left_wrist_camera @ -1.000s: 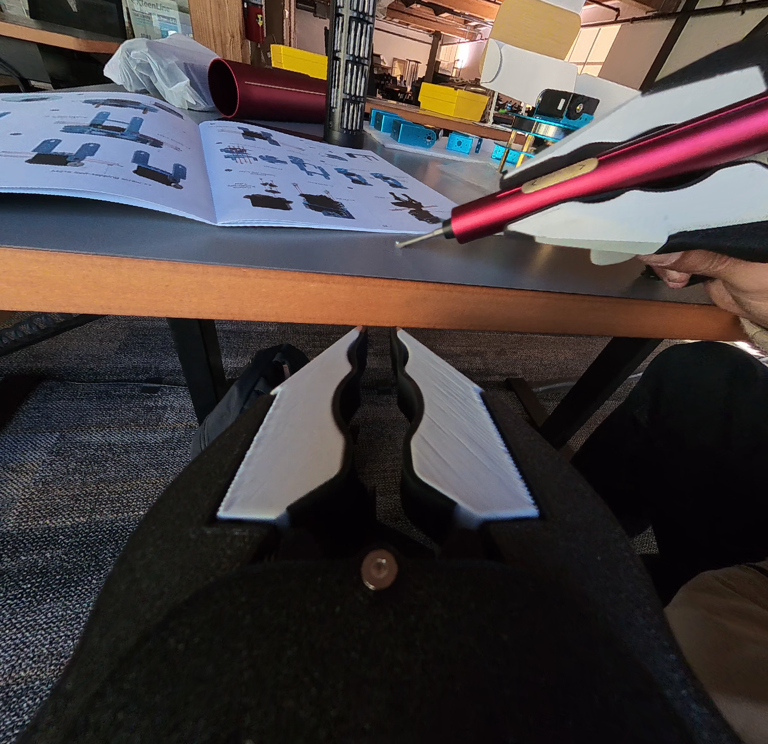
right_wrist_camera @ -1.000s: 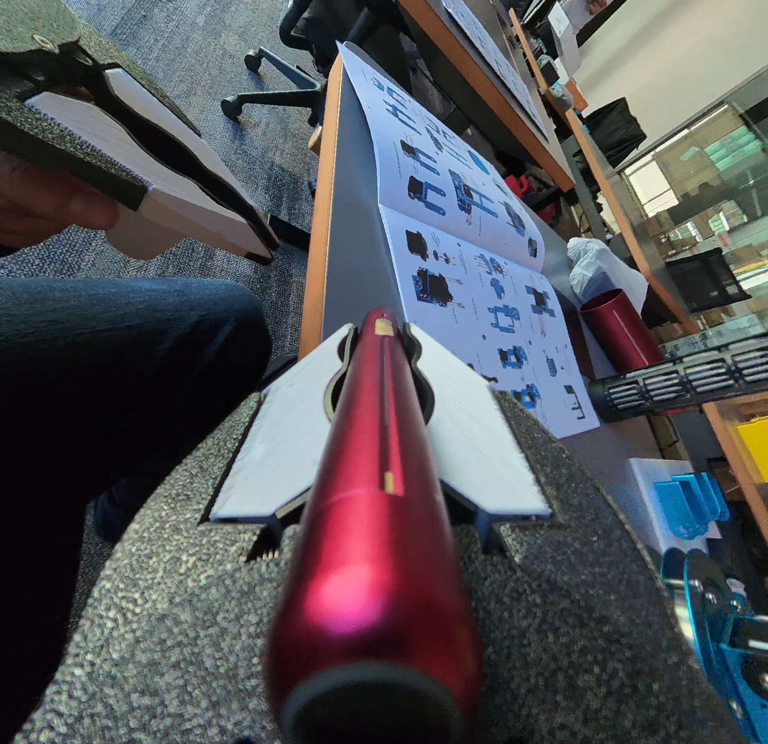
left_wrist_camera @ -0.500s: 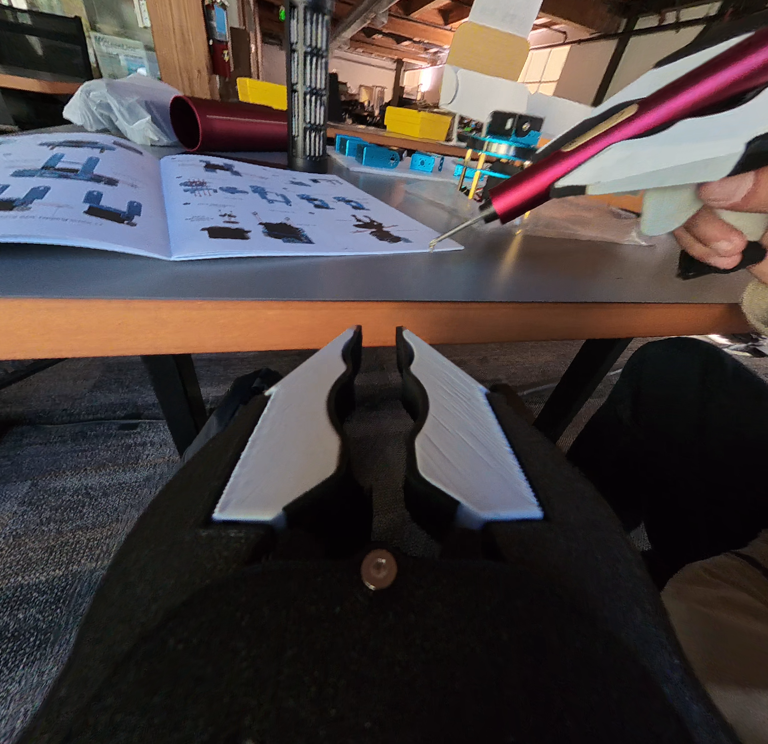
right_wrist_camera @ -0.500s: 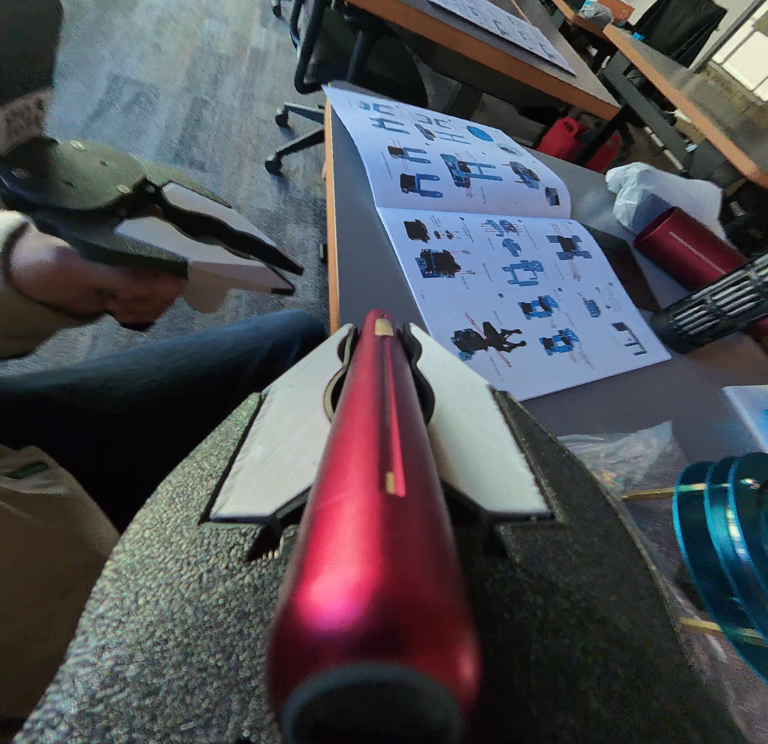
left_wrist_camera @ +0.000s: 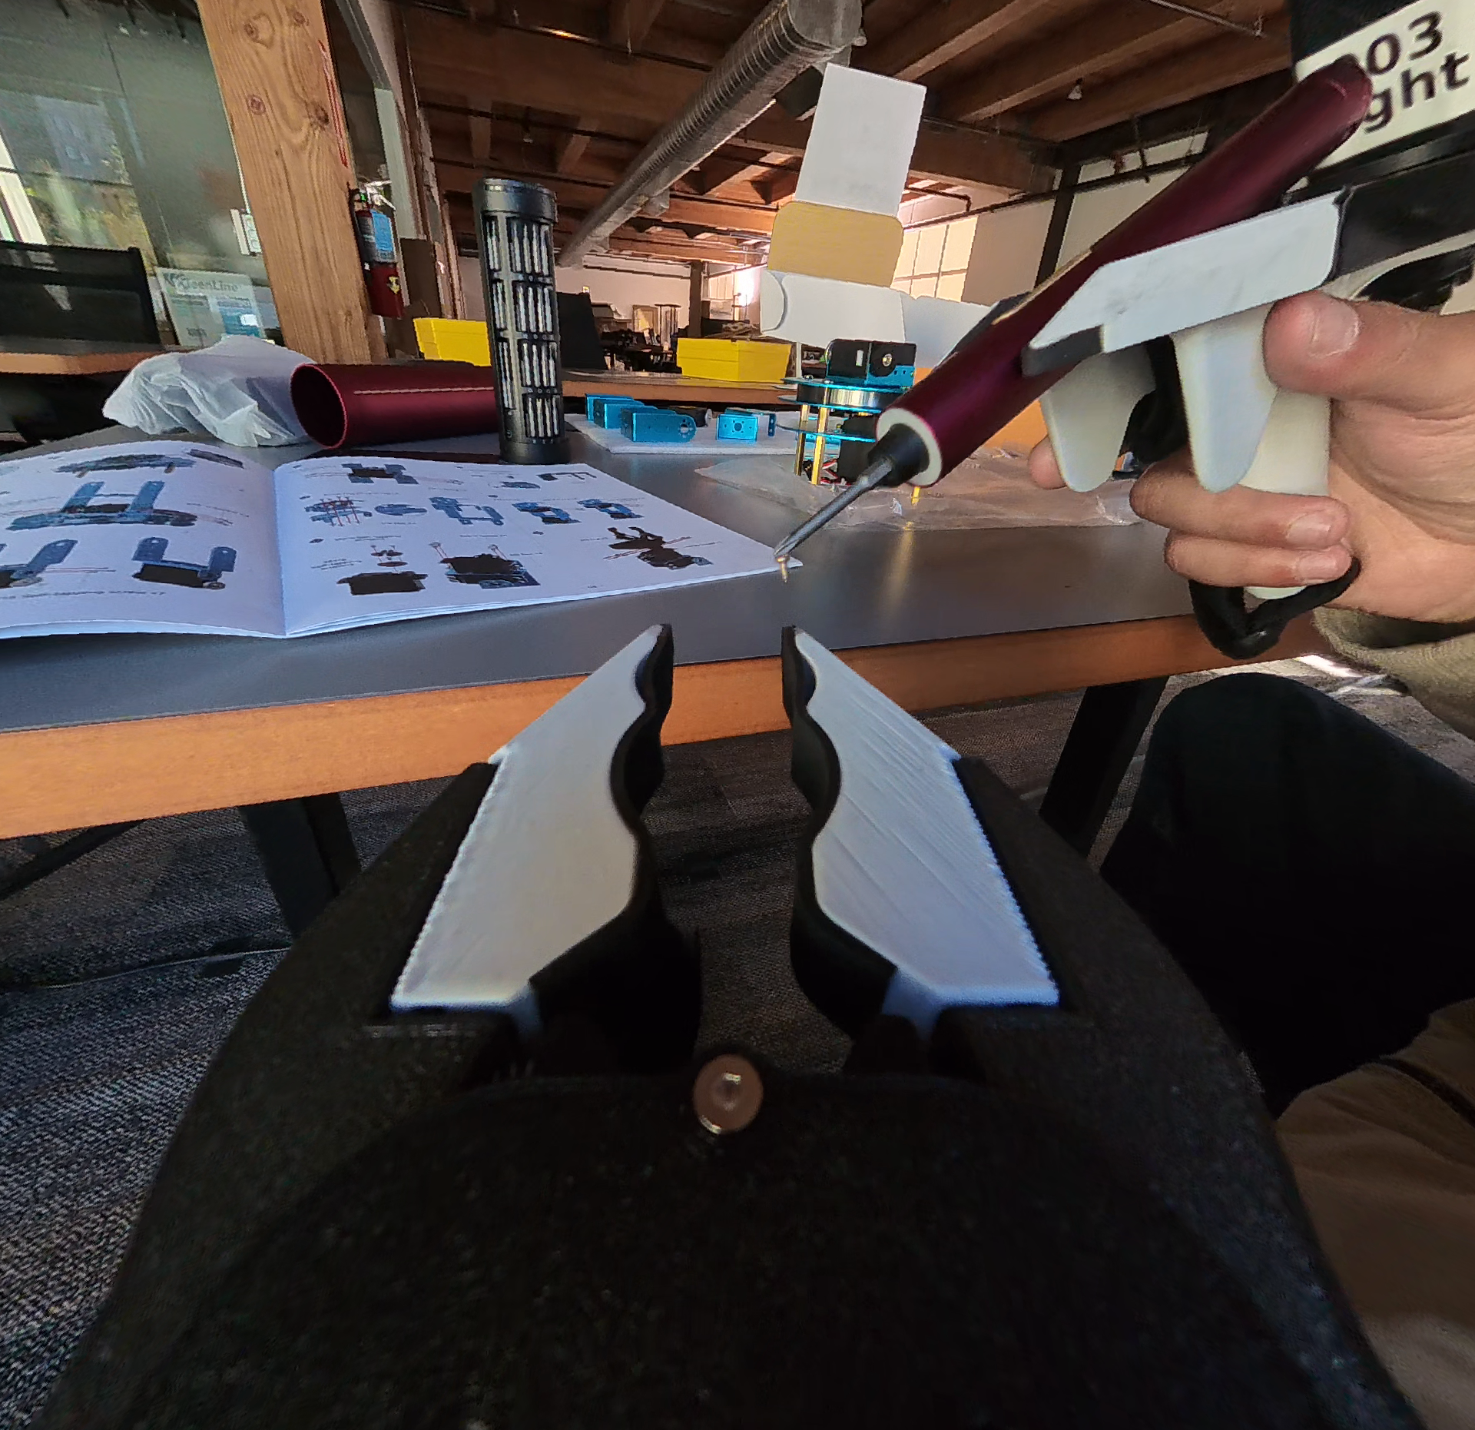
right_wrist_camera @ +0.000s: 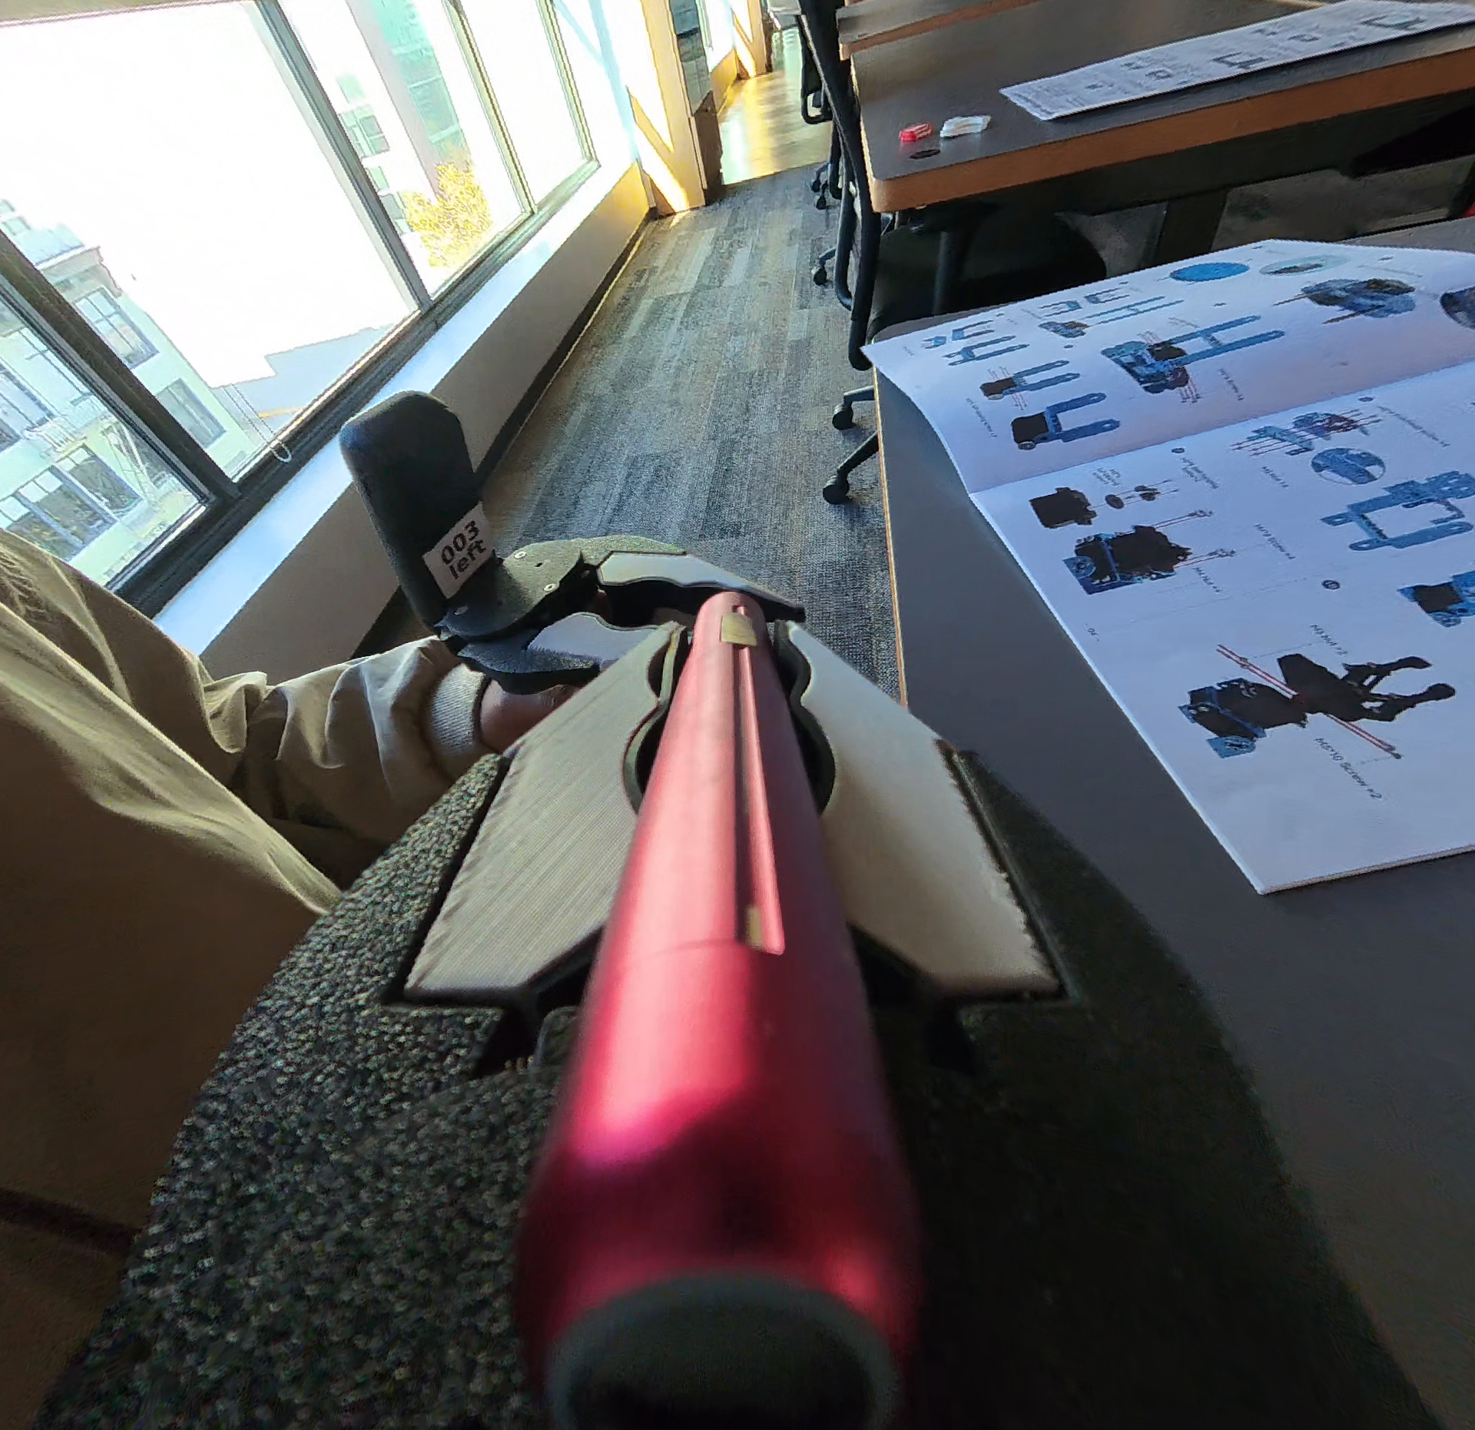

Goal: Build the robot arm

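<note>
In the left wrist view, the left tool (left_wrist_camera: 726, 641) was in the air just before the front edge of the table (left_wrist_camera: 559, 721), a little lower than the top. Its two white fingers (left_wrist_camera: 551, 825) stood apart, with nothing between them. Above them the right tool (left_wrist_camera: 1117, 306), held by a hand (left_wrist_camera: 1373, 466), was clamped on a red electric screwdriver (left_wrist_camera: 1117, 274). The screwdriver sloped down to the left, and a very small screw (left_wrist_camera: 785, 568) seemed to hang at the point of its bit, over the near right corner of the open manual (left_wrist_camera: 359, 537). I judge that the slope let the bit point toward the left tool. The manual lay flat and open near the front edge, so its pictures could be read. Toward the far edge a red tube (left_wrist_camera: 399, 414) lay on its side with its open mouth to the left; what was in it could not be seen. Beside it a black cylindrical bit holder (left_wrist_camera: 523, 330) stood upright, with rows of metal bits in its slots. A crumpled white plastic bag (left_wrist_camera: 207, 390) lay left of the tube. Loose blue metal parts (left_wrist_camera: 662, 422) and a half-built blue assembly (left_wrist_camera: 846, 402) were near the far right edge.

In the right wrist view, the right tool (right_wrist_camera: 734, 641) was shut tightly around the screwdriver (right_wrist_camera: 734, 952), whose body lay in the groove between the fingers. The left tool (right_wrist_camera: 694, 585) was just beyond the screwdriver's front end, off the table edge (right_wrist_camera: 890, 561). The manual (right_wrist_camera: 1245, 561) lay to the right.
</note>
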Available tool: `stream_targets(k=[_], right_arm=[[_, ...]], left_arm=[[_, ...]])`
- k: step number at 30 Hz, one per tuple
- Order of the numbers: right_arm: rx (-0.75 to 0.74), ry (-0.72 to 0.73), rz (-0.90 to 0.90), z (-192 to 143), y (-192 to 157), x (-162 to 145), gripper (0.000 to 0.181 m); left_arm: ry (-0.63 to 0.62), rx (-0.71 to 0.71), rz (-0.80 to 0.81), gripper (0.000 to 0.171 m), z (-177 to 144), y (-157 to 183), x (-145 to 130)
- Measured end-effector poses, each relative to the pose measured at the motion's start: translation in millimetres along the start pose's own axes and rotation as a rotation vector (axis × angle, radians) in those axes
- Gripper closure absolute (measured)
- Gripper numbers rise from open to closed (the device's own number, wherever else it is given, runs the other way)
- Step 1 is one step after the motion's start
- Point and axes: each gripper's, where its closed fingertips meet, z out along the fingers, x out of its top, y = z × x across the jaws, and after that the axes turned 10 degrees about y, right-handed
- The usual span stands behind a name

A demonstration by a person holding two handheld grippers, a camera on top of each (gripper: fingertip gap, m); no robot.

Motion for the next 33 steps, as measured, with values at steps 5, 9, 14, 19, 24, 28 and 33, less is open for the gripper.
stream_targets(k=[5, 9, 14, 19, 24, 28, 33], right_arm=[[-0.005, -0.027, -0.015, 1.6, -0.2, -6.1, 0.16], [-0.005, -0.034, -0.023, 1.4, -1.4, -7.6, 0.16], [-0.014, -0.04, -0.025, -1.9, 0.4, -8.8, 0.16], [-0.009, -0.03, -0.004, -3.9, 0.6, -9.0, 0.161], [-0.012, -0.033, -0.017, -4.1, 0.1, -10.2, 0.162], [-0.016, -0.038, -0.033, -5.2, -1.5, -10.0, 0.16], [-0.016, -0.04, -0.032, -6.4, -1.8, -10.1, 0.16]], left_arm=[[0.007, -0.007, -0.004, 0.146, -0.9, 1.7, 1.3], [0.009, 0.0, -0.002, 0.146, -1.7, 0.3, 2.2], [0.012, -0.029, 0.02, 0.155, -2.3, 5.9, 2.8], [0.0, -0.07, 0.047, 0.157, -1.0, 15.9, 0.2], [-0.012, -0.076, 0.024, 0.157, 0.5, 17.8, -1.9], [0.004, -0.071, 0.016, 0.165, -1.0, 15.5, 1.4], [0.008, -0.081, 0.046, 0.171, -1.2, 18.7, 1.3]])
